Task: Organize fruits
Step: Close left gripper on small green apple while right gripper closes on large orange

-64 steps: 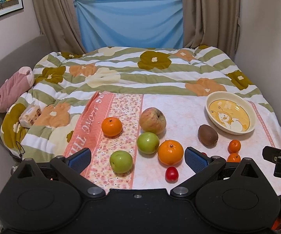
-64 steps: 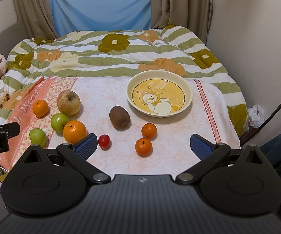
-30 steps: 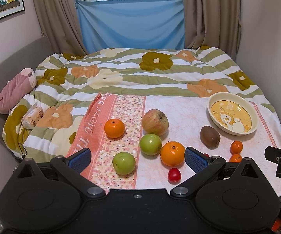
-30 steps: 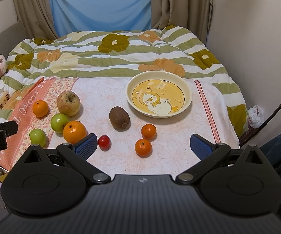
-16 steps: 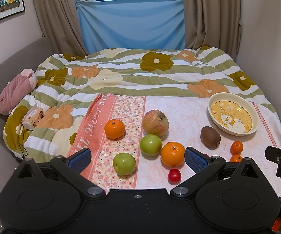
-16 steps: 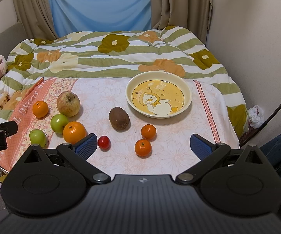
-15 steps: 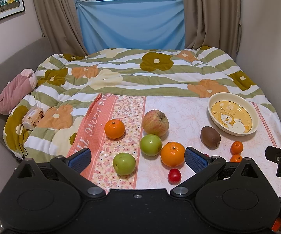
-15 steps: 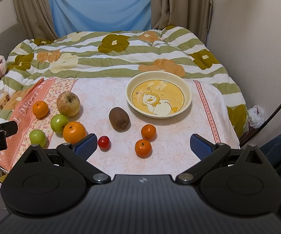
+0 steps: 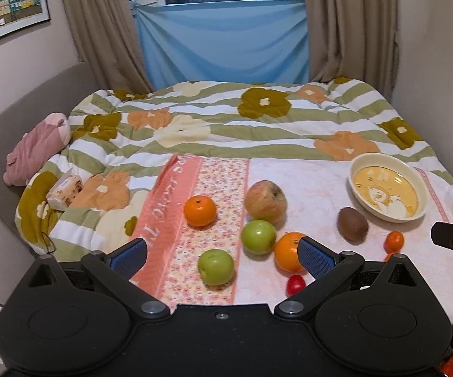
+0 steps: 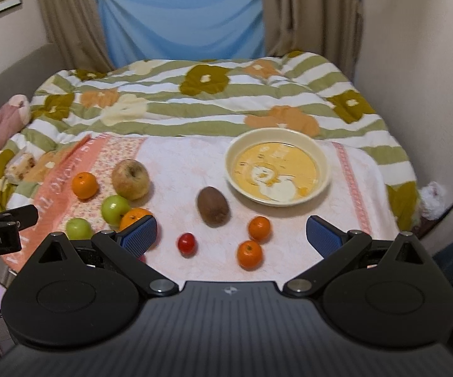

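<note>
On pink cloth [image 10: 176, 163]: green apples [image 9: 215, 266], oranges [image 9: 200, 210], brown kiwi [image 10: 213, 209].

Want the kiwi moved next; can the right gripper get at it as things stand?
Probably yes: the right gripper is open, and the kiwi lies alone just ahead, nothing between them.

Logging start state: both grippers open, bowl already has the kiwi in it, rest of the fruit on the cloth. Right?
Not quite. The bowl holds no fruit; the kiwi lies on the cloth just beside it, as the right wrist view shows. Both the left gripper and right gripper are open, and the other fruit is on the cloth.
</note>
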Demonstrator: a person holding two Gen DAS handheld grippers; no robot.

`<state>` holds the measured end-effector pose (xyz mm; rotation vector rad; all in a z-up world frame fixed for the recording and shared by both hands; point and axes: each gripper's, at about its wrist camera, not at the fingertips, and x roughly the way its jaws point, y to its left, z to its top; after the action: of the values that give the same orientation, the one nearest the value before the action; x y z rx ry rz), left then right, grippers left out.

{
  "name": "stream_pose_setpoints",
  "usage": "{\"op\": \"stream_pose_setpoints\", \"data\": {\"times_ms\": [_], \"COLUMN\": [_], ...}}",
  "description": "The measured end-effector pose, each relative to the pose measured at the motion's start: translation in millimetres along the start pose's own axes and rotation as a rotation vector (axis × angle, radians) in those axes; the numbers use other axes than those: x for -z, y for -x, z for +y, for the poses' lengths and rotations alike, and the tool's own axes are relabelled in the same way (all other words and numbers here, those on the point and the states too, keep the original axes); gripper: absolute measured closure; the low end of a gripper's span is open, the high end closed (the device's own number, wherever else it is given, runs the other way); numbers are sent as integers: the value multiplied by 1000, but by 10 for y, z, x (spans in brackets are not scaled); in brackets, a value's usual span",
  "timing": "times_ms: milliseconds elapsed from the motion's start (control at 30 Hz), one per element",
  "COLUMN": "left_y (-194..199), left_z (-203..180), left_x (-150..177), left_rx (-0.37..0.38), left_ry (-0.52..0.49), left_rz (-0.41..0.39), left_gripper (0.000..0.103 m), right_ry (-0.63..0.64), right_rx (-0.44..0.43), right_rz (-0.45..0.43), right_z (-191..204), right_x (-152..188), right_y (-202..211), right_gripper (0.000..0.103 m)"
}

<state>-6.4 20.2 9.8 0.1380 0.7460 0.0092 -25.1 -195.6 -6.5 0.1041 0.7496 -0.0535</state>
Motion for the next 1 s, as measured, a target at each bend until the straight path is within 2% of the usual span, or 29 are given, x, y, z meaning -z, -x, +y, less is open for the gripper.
{"op": "stream_pose_setpoints", "data": {"times_ms": [67,167,300,467,600,733,1000], "left_y": [-59,-216,-509,-873,-1158,-1394,-1706], "left_z": [62,121,234,319,368,367,286], "left_x": [35,132,268,377,437,485,555], "left_rx": [-14,4,42,71,98,132,201], "left_ry": [8,-5,-44,-112,-153,-189,-244], "left_rz": [-1,-4,24,63,87,112,157], "left_gripper": [0,0,0,9,11,19,27], "right_ry": [21,62,104,118,139,147,141], "right_rx": [-38,-87,-88,-118,-109,-106,-86], "right_rz": [12,15,33,78,108,121,160], "right_z": [43,162,422,696,901,1030,1130], "right_x": [-3,13,41,104,154,194,205], "right_y": [-72,-246,-535,-897,-1185,-1428,-1780], "right_gripper": [0,0,0,0,0,0,0]}}
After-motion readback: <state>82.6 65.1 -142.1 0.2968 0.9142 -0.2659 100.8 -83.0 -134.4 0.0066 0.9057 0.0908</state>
